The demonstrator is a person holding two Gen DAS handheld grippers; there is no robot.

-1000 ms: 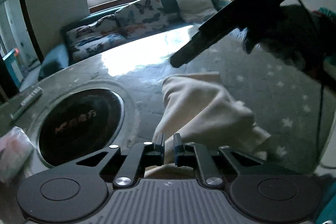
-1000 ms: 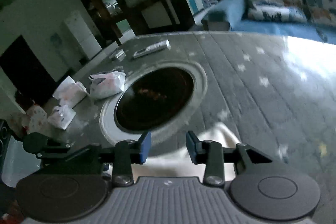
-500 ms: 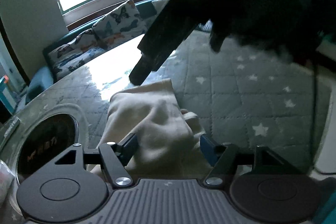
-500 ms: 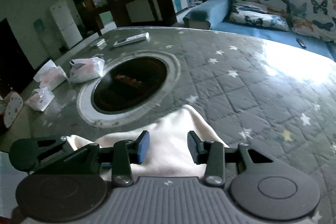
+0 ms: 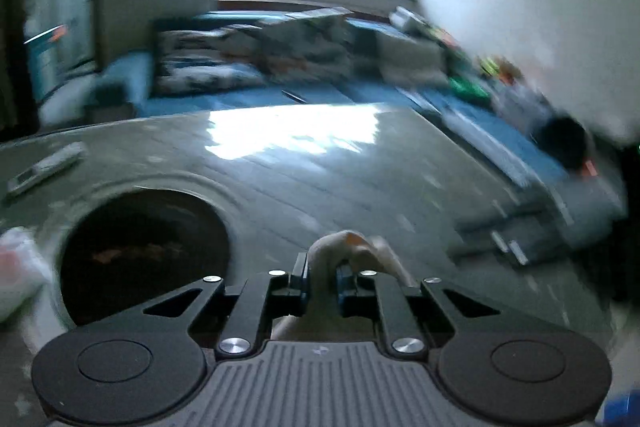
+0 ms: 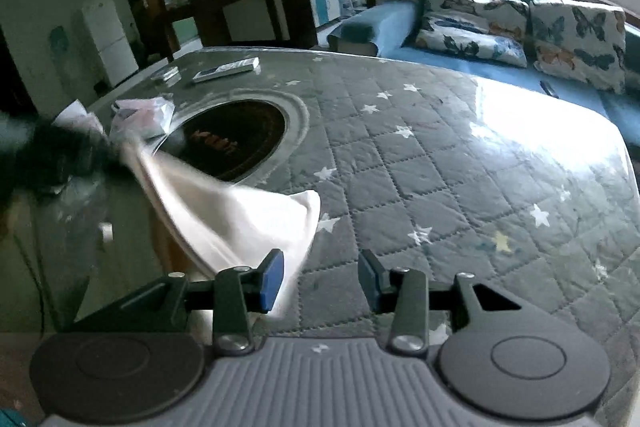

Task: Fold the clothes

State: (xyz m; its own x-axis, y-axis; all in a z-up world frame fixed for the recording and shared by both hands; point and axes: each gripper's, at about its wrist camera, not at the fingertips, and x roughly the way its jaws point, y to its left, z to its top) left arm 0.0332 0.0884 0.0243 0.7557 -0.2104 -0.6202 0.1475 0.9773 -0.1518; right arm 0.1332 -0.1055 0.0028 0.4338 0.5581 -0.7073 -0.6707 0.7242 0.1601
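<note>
In the left wrist view, heavily blurred, the left hand-held gripper (image 5: 322,277) is seen nearly closed, its two blue-padded fingers pinched on a bunched fold of the cream garment (image 5: 347,247). The cloth is pushed up in a small hump just ahead of the fingertips, above the quilted counter (image 5: 320,179). A dark round recess (image 5: 144,255) is set into the counter to the left, and a remote control (image 5: 44,169) is seen lying beyond it near the far left edge. A blue sofa (image 5: 240,99) with patterned cushions is seen behind the counter, under a bright window.

In the right wrist view, the right hand-held gripper (image 6: 320,283) is seen wide open, with nothing held between its fingers. The cream garment (image 6: 236,215) is stretched from the blurred dark shape at the left edge down towards the right gripper's left finger (image 6: 272,281), its lower corner spread over the star-patterned counter (image 6: 460,167) beside the round recess (image 6: 232,143). A crumpled plastic bag (image 6: 144,115) is seen lying left of the recess.
</note>
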